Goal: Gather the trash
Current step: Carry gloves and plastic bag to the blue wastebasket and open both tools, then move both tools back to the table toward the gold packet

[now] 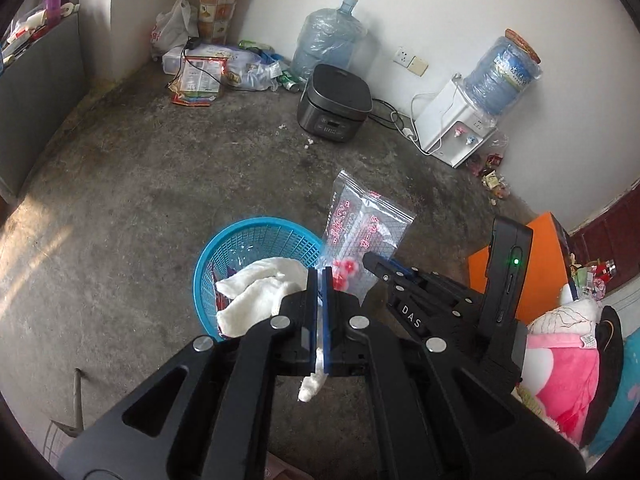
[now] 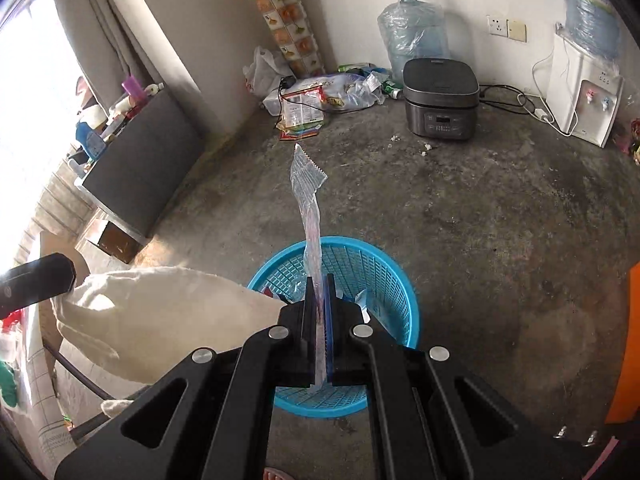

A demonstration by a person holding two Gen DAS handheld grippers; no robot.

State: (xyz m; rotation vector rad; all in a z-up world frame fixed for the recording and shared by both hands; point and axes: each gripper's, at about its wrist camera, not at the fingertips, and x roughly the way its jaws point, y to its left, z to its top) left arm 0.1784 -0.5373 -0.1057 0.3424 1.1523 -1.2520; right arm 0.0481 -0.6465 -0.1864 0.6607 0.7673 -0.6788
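Pinching white tissue (image 1: pixel 256 292) over the blue basket (image 1: pixel 212 264), the left tool (image 1: pixel 320 276) is closed; only the right view shows its tool (image 2: pixel 319 284) clamping the clear bag (image 2: pixel 308 192) edge-on above concrete floor (image 2: pixel 480 220).

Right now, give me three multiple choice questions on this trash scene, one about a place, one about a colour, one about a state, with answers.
1. Where does the rice cooker stand?
A. on the floor by the wall
B. inside the basket
C. on the water dispenser

2. What colour is the basket?
A. orange
B. blue
C. grey

3. What is the right gripper doing?
A. standing open and empty
B. shut on a white tissue
C. shut on a clear plastic bag

Answers: 1 A, it sits on the concrete near the socket. 2 B, its mesh wall is bright blue. 3 C, the plastic bag sticks up from between its closed pads.
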